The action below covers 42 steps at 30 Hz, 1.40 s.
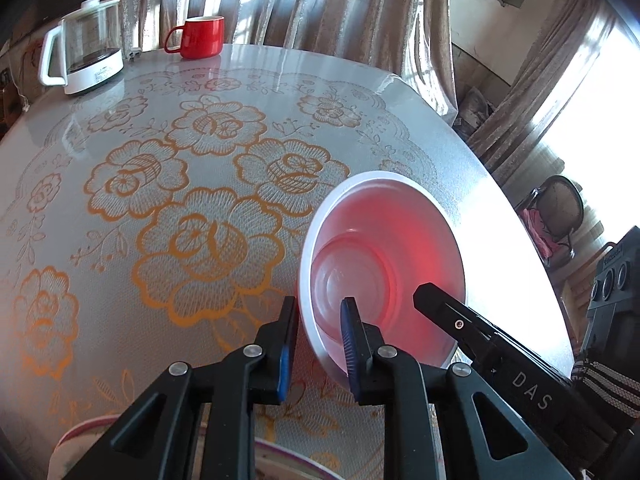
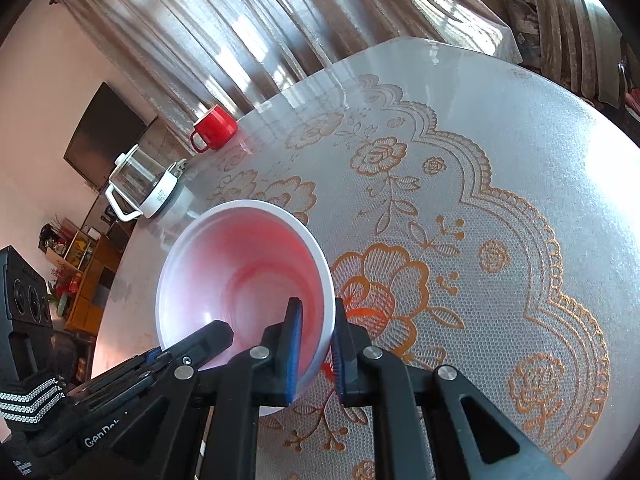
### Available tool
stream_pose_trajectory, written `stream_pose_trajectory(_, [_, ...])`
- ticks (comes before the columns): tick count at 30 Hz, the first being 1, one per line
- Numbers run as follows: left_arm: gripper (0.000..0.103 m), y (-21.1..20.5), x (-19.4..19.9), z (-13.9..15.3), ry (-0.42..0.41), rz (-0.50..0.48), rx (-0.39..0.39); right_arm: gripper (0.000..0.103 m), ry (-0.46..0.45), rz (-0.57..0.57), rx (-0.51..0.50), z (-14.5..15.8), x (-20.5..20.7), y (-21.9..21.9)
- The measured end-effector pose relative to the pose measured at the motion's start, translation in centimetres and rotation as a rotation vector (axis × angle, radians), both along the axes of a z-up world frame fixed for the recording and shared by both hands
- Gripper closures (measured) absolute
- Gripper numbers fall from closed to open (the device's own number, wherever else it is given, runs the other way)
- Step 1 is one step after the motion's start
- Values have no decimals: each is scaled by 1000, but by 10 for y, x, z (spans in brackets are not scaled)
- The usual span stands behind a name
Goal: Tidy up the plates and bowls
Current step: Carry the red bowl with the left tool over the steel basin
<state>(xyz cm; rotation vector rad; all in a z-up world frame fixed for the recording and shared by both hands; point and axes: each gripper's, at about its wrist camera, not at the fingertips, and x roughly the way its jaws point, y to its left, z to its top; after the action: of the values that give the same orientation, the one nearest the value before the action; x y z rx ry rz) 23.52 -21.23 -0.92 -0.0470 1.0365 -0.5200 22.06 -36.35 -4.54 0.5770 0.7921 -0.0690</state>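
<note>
Left wrist view: your table (image 1: 160,208) wears lace-print floral cloth; kettle (image 1: 86,46), red mug (image 1: 200,36) at far edge, curtains behind. Left gripper (image 1: 320,344) clamps near rim of bowl (image 1: 384,256), white with pink glow inside.

Right wrist view: right gripper (image 2: 318,356) pinches opposite rim; bowl tilted above cloth.

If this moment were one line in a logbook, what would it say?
left gripper: shut on bowl rim | right gripper: shut on bowl rim, opposite side | bowl: tilted over table | mug, kettle: far edge
</note>
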Motion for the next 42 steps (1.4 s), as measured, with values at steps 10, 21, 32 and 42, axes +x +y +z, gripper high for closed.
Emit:
stream_pose_trajectory(10, [82,28,-24,12,-23,29,-21,91,-23,33,10,7,-17,20])
stream_pose_trajectory(21, [81,71,-48,32,-61,77,-66,91,-59,108,-15,24,-25,60])
stream_pose_trajectory(32, [81,115,-66,42,-93,118,-78,91,-76,186,-24,36,-31,101])
stream_pose_trajectory(42, [81,168,-91,54,-148,188,-53,91,-95,292,-33,47,-33,152])
